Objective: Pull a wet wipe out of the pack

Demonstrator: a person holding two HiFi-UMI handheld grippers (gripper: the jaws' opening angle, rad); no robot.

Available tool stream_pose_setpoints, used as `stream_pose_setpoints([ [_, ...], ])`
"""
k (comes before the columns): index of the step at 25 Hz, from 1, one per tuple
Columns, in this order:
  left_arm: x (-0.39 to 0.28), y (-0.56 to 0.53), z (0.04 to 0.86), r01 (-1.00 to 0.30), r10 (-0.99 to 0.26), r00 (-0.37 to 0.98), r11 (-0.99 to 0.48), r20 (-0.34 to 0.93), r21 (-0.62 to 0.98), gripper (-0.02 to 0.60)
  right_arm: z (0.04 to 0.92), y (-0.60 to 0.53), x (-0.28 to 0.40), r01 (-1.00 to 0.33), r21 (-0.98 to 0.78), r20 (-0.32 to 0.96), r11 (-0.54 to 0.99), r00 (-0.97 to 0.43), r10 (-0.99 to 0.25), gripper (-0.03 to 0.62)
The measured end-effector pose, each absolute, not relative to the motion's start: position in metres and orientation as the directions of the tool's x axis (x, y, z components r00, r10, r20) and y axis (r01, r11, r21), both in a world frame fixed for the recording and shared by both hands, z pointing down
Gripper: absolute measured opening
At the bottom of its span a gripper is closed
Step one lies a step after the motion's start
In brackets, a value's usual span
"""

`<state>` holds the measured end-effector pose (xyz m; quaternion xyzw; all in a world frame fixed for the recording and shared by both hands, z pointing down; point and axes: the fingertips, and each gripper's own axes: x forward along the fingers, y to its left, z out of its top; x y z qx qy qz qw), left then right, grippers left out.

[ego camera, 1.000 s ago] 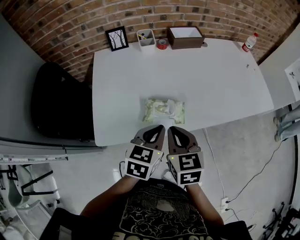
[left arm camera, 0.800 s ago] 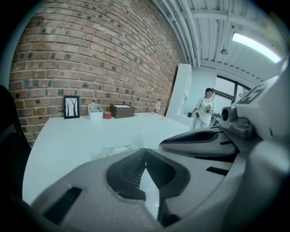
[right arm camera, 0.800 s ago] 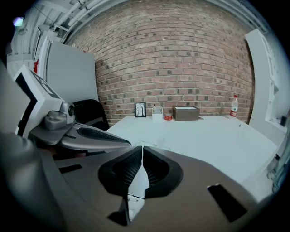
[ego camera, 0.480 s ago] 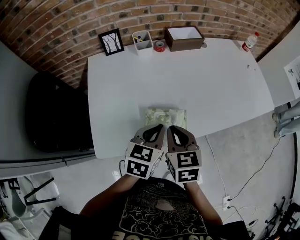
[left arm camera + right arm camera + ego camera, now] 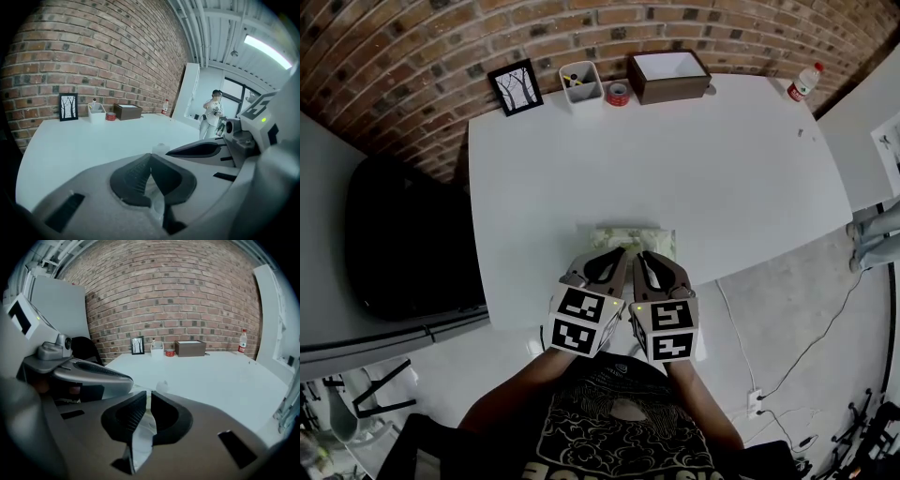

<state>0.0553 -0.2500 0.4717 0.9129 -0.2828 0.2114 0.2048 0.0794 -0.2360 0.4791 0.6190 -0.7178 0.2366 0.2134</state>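
Note:
The wet wipe pack point(image 5: 630, 236), pale green with a white top, lies flat near the front edge of the white table point(image 5: 694, 159). Its near part is hidden under my two grippers. My left gripper point(image 5: 621, 253) and right gripper point(image 5: 641, 255) sit side by side above the pack's near edge, both pointing away from me. In the left gripper view the left gripper point(image 5: 150, 157) has its jaws meeting at the tips, nothing between them. The right gripper point(image 5: 149, 393) shows only a thin slit and holds nothing. A small white bump of the pack point(image 5: 161, 385) peeks above the jaws.
Along the far edge by the brick wall stand a framed picture point(image 5: 514, 88), a white pen holder point(image 5: 581, 79), a red tape roll point(image 5: 618, 93), a brown box point(image 5: 667, 73) and a bottle point(image 5: 802, 82). A black chair point(image 5: 403, 234) is left of the table. A person point(image 5: 213, 112) stands far off.
Both grippers have come forward over the table's front edge and now cover the near part of the pack. Their jaws look the same as before.

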Motion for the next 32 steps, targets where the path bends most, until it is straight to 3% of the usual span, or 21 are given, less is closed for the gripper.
stream_pose_setpoints([
  [12, 0.065, -0.266, 0.48, -0.592, -0.412, 0.756, -0.761, 0.509, 0.264, 0.012, 0.496, -0.249, 0.089, -0.992, -0.072, 0.627, 0.101, -0.124, -0.769, 0.023],
  [19, 0.067, -0.27, 0.481, -0.594, -0.409, 0.753, -0.76, 0.516, 0.265, 0.012, 0.503, -0.251, 0.089, -0.99, -0.092, 0.643, 0.107, -0.142, -0.752, 0.066],
  [28, 0.062, -0.272, 0.484, -0.606, -0.419, 0.745, -0.75, 0.519, 0.265, 0.012, 0.507, -0.253, 0.093, -0.992, -0.07, 0.658, 0.108, -0.127, -0.742, 0.062],
  [32, 0.062, -0.271, 0.483, -0.608, -0.424, 0.745, -0.749, 0.515, 0.263, 0.012, 0.506, -0.252, 0.095, -0.992, -0.061, 0.655, 0.111, -0.124, -0.745, 0.031],
])
